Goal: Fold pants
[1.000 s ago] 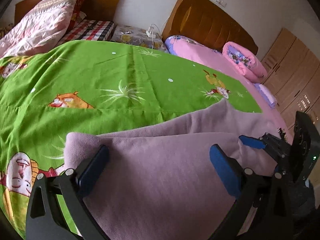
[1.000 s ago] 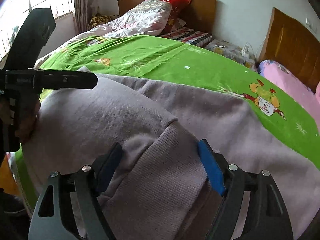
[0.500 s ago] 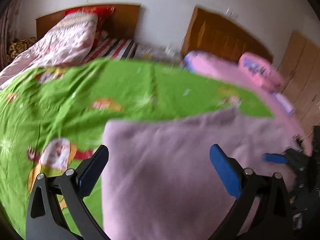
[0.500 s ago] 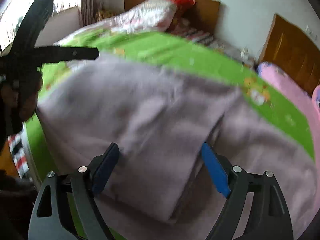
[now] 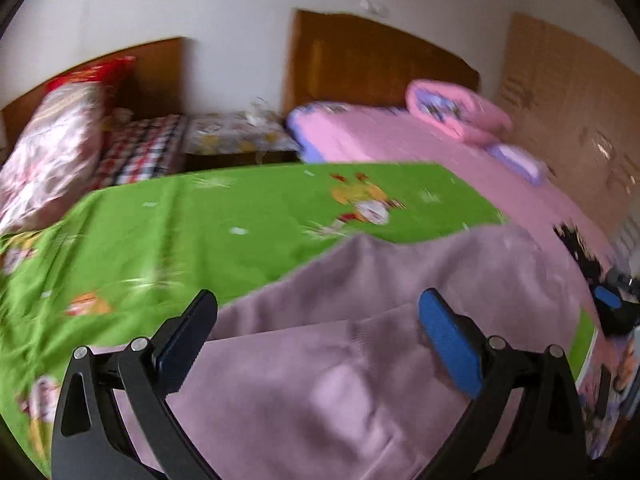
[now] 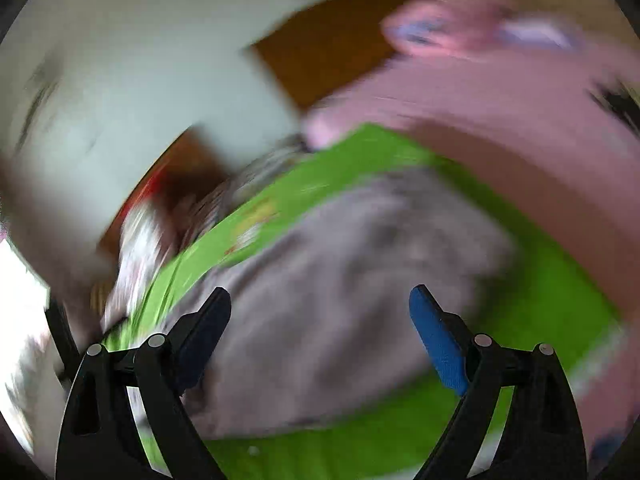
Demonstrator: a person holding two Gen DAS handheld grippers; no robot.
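The mauve pants [image 5: 340, 380] lie on the green cartoon sheet [image 5: 220, 232], with one layer folded over another. My left gripper [image 5: 320, 300] hovers over the near part of the pants, open, nothing pinched between its blue pads. At the right edge of that view, one blue fingertip [image 5: 608, 298] of my right gripper shows beyond the pants. The right wrist view is badly blurred and tilted. In it the pants [image 6: 360, 260] lie ahead on the green sheet [image 6: 540, 320], and my right gripper [image 6: 319, 294] is open and holds nothing.
A second bed with a pink cover [image 5: 400, 140] and a rolled pink quilt [image 5: 456, 112] stands on the right. Wooden headboards [image 5: 372, 64] line the white wall. A floral quilt [image 5: 52, 148] lies at the far left, and wooden cabinets [image 5: 572, 100] stand at the far right.
The right gripper has let go of the ribbed end of the pants, pulled away and rolled sharply. The left gripper has swung to the right, staying open. The pants now lie folded over.
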